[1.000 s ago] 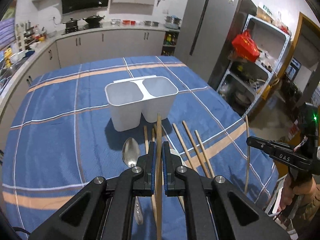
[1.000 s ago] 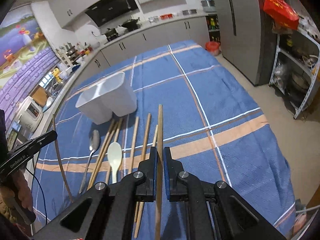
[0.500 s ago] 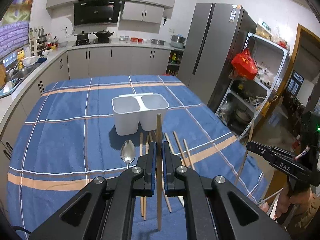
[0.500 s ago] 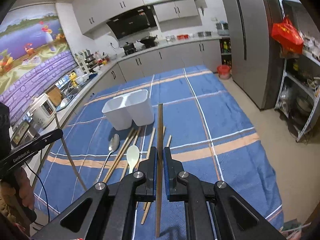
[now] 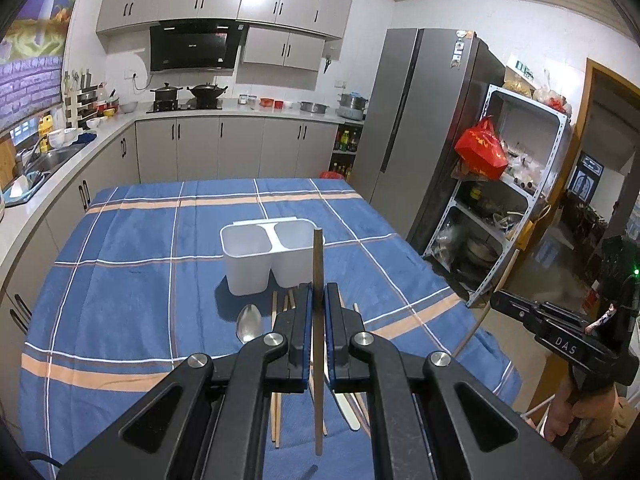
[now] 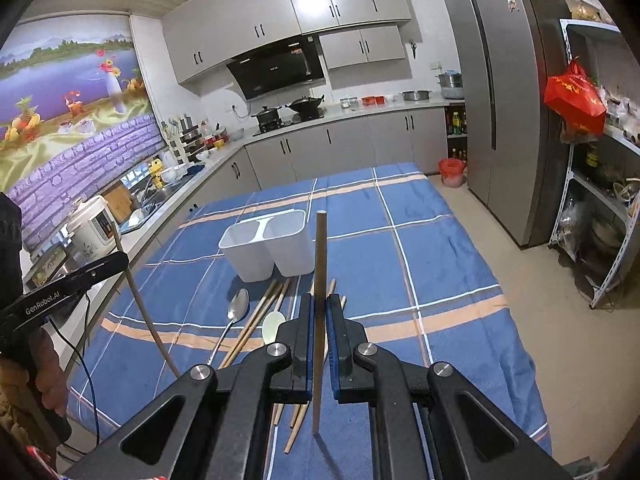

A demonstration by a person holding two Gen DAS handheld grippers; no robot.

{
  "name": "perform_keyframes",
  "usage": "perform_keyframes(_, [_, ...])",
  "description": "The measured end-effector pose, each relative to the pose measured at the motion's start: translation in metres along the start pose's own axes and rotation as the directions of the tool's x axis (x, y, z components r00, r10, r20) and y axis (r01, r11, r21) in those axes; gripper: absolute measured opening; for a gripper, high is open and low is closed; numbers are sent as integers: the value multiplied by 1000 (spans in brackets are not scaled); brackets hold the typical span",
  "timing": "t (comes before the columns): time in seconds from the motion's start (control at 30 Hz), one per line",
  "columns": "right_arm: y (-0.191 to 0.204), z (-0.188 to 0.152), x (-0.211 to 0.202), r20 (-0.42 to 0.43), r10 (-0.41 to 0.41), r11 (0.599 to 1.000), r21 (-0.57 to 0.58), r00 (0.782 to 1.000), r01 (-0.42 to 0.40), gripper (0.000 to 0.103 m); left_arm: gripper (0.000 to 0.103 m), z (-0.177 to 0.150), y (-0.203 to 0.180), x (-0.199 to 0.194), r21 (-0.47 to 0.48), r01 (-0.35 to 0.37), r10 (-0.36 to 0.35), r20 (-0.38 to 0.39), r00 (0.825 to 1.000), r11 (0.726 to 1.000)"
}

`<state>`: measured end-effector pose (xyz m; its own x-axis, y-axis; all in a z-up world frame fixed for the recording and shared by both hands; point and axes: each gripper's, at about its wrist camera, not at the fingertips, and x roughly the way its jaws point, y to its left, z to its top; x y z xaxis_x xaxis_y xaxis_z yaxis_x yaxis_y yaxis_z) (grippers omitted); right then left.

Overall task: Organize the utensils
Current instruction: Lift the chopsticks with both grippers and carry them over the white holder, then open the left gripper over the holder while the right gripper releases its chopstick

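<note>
Change since a second ago: both hands have risen and drawn back from the table, each carrying a chopstick; the white holder now looks smaller and farther off in both wrist views, and more of the kitchen shows.
Left gripper (image 5: pixel 318 332): jaws pressed together on one chopstick (image 5: pixel 318 300), which stands upright between the pads, clear of the cloth.
Right gripper (image 6: pixel 319 334): jaws likewise pinching a second chopstick (image 6: pixel 320 280), upright and lifted.
Holder (image 5: pixel 246 268): white, two compartments, standing on the blue checked tablecloth (image 5: pixel 120 280); both compartments look empty from here.
Left on the table: a metal spoon (image 6: pixel 237 308), a white spoon (image 6: pixel 273 325) and several loose chopsticks (image 6: pixel 256 318), lying just in front of the holder.
Progress: early, by my reading. Nothing is sorted into the holder yet; two chopsticks are in the air.
Remaining: drop the two held chopsticks into a compartment, then gather the other chopsticks and both spoons.
</note>
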<state>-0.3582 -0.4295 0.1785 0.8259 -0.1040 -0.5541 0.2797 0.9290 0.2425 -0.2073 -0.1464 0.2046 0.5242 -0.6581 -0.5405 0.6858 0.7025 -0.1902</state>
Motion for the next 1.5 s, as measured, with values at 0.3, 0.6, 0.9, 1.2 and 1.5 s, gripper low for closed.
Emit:
perform_keyframes(0.3, [11, 22, -4, 34, -4, 999, -41, 999, 5, 6, 5, 29, 11, -7, -8, -17, 17, 63, 998, 1000])
perform_keyframes(0.6, [31, 78, 5, 104, 27, 997, -72, 994, -20, 6, 5, 88, 39, -4, -60, -37, 47, 165, 985, 998])
perform_keyframes(0.9, [54, 151, 59, 164, 37, 998, -61, 986, -28, 6, 5, 162, 67, 32, -74, -50, 67, 244, 968, 996])
perform_keyframes(1.2, [65, 190, 139, 128, 2, 1000, -25, 992, 1, 6, 5, 189, 91, 117, -60, -74, 84, 195, 977, 995])
perform_keyframes(1.5, [41, 167, 212, -40, -38, 999, 25, 998, 39, 7, 6, 159, 112, 204, -74, -66, 68, 26, 997, 995])
